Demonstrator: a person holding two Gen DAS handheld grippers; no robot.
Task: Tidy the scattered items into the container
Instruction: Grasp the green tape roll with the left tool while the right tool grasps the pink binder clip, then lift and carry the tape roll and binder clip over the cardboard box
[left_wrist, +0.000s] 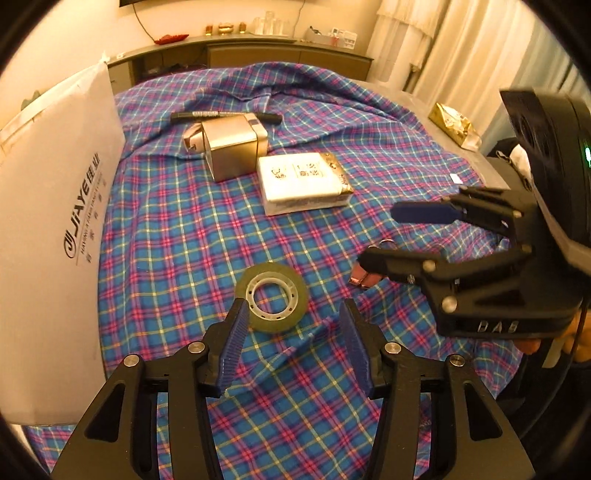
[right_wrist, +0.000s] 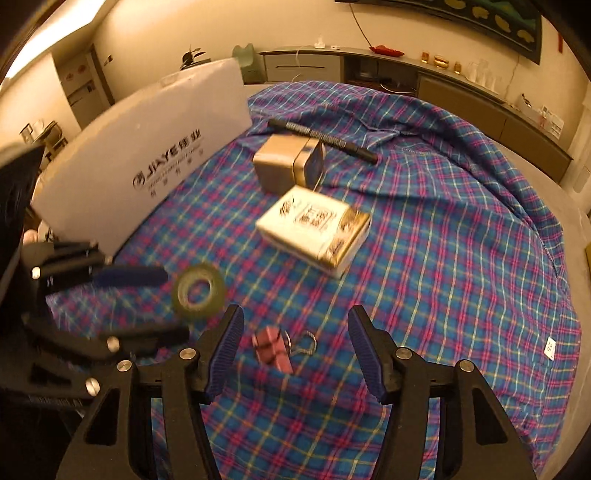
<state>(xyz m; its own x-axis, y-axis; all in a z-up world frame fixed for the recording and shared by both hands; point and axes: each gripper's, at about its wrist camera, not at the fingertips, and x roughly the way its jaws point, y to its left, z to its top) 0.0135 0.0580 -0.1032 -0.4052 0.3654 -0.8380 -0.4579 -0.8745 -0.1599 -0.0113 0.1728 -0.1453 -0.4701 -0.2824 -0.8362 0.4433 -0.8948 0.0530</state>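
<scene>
A roll of clear tape (left_wrist: 271, 297) lies flat on the plaid cloth (left_wrist: 177, 229). My left gripper (left_wrist: 294, 314) hovers over it, open, and its left fingertip overlaps the roll's near edge. A pink binder clip (right_wrist: 271, 349) with wire handles lies on the cloth between the fingers of my right gripper (right_wrist: 295, 317). That gripper is open and its pads stand clear of the clip. In the left wrist view the right gripper (left_wrist: 378, 236) comes in from the right above the clip (left_wrist: 364, 278). The left gripper (right_wrist: 171, 306) shows blurred beside the tape (right_wrist: 199, 291).
A white box printed JIAYE (left_wrist: 55, 221) stands along the cloth's left side. Farther back lie a black marker (left_wrist: 225, 115), a gold tin (left_wrist: 231, 147) and a white packet (left_wrist: 303, 181). A gold bag (left_wrist: 454, 123) sits on the bare grey edge at right.
</scene>
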